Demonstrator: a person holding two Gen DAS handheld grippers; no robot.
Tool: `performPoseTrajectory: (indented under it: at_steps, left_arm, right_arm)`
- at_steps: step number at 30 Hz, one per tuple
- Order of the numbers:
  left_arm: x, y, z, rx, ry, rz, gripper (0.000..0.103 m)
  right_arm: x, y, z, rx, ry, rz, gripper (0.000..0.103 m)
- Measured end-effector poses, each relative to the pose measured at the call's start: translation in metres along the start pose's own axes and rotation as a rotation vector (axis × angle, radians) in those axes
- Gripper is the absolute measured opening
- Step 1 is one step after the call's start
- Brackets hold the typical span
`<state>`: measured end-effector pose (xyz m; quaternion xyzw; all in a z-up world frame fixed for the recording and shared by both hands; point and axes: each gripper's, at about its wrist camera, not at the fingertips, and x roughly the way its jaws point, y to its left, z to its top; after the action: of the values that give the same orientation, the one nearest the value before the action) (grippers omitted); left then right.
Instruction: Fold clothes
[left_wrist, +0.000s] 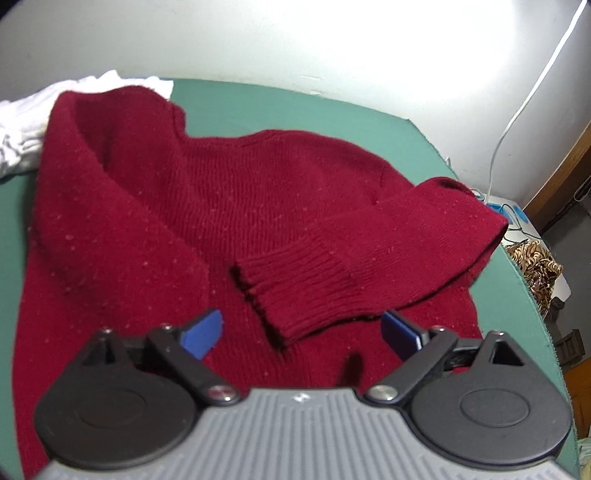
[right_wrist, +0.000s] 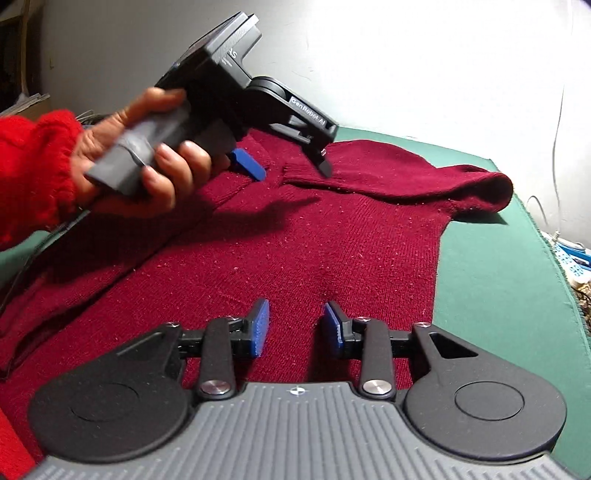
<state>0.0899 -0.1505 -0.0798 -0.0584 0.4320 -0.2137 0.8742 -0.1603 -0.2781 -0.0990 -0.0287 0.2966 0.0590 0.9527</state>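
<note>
Dark red sweater (left_wrist: 236, 206) spread on the green table (left_wrist: 332, 110), both tools above it with nothing held.

The table shows as a green border ahead of and to the right of each tool, and the sweater covers most of it, lying directly under and ahead of both tools. One sleeve (left_wrist: 369, 254) is folded across the body, its ribbed cuff (left_wrist: 291, 291) just ahead of the left tool (left_wrist: 301, 330) (between its blue pads). A pile of white cloth (left_wrist: 33, 122) lies ahead-left of that tool, touching the sweater's far edge. The left tool's jaws are spread wide; a hand (right_wrist: 140, 155) in a bright red knitted sleeve grips its handle. The right tool (right_wrist: 295, 326) hovers over the sweater's body, fingers apart, empty.
</note>
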Motion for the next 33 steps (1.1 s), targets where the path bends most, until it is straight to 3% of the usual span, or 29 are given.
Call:
performPoseTrajectory:
  at_steps: [2,8,9,10,19,22,29,33]
  left_arm:
    - [0.001,-0.006,-0.002,0.013,-0.023,0.004,0.085]
    - [0.004,-0.007,0.008,-0.023,-0.061,0.042,0.036]
    - [0.003,-0.005,0.010,-0.032,-0.065,0.038,0.009]
    - [0.001,-0.003,0.013,-0.042,-0.068,0.035,0.000]
    - [-0.025,-0.010,0.026,0.047,-0.150,0.078,0.000]
    - [-0.045,-0.013,0.040,0.085,-0.214,0.089,0.000]
    - [-0.071,-0.018,0.079,0.170,-0.275,0.179,0.000]
    - [-0.093,-0.017,0.094,0.191,-0.294,0.247,0.000]
  right_arm:
    - [-0.001,0.001,-0.001,0.011,-0.003,-0.004,0.035]
    - [-0.001,0.004,-0.001,0.015,-0.006,-0.015,0.036]
    - [0.000,0.004,-0.001,0.016,-0.006,-0.016,0.036]
    - [0.000,0.004,-0.001,0.016,-0.007,-0.017,0.036]
    - [-0.002,0.010,-0.003,0.009,-0.014,-0.056,0.041]
    - [-0.003,0.013,-0.004,0.007,-0.017,-0.072,0.043]
    - [-0.005,0.012,-0.005,0.016,-0.025,-0.082,0.044]
    - [-0.019,-0.001,-0.007,0.133,-0.031,-0.044,0.046]
